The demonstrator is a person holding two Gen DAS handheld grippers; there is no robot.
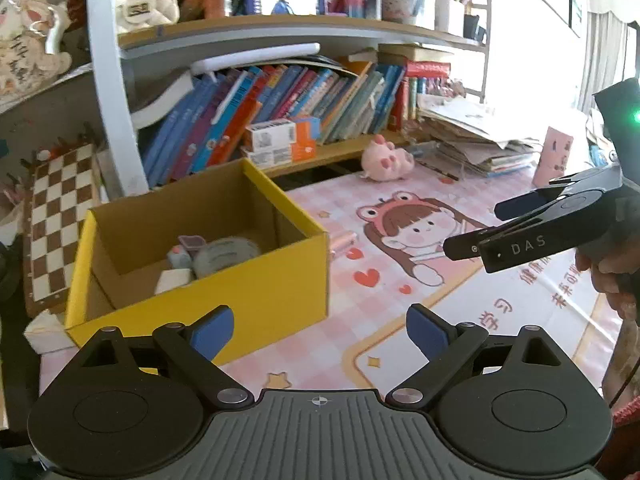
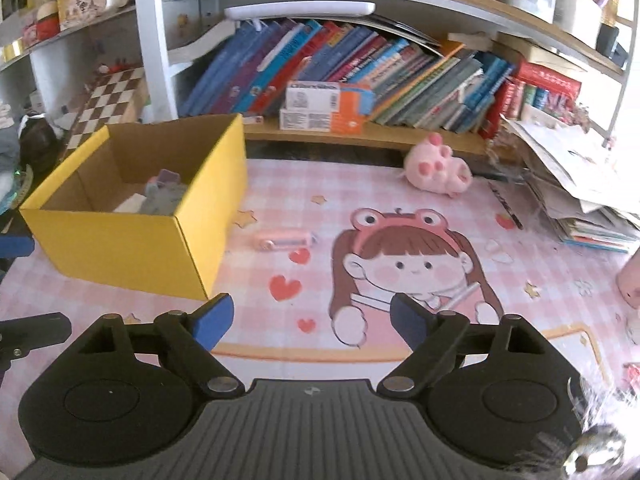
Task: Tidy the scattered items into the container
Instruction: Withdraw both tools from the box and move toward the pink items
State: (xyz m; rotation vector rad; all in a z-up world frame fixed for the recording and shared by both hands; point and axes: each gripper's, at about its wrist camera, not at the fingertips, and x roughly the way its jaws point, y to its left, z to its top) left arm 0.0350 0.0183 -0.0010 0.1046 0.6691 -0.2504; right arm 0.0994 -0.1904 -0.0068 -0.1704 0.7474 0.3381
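A yellow cardboard box point(image 1: 256, 304) point(image 2: 120, 240) stands on the left of the pink desk mat point(image 1: 440, 320) point(image 2: 540, 256). It holds a grey round item point(image 1: 224, 256) point(image 2: 162, 200), a white block point(image 1: 172, 280) and a small purple piece point(image 1: 191, 242). A pink flat gadget point(image 2: 286, 240) lies on the mat just right of the box; in the left wrist view its tip point(image 1: 342, 240) peeks past the box corner. A pink plush pig point(image 1: 386, 160) point(image 2: 436, 170) lies at the back. My left gripper point(image 1: 320, 336) is open and empty before the box. My right gripper point(image 2: 310, 322) is open and empty over the mat, and also shows in the left wrist view point(image 1: 472, 228).
A bookshelf full of books point(image 1: 300, 100) point(image 2: 360, 68) runs along the back. A paper stack point(image 1: 480, 140) point(image 2: 580, 192) sits at the back right. A checkered board point(image 1: 60, 220) point(image 2: 108, 100) leans left of the box. A pink cup point(image 2: 630, 280) stands at the right edge.
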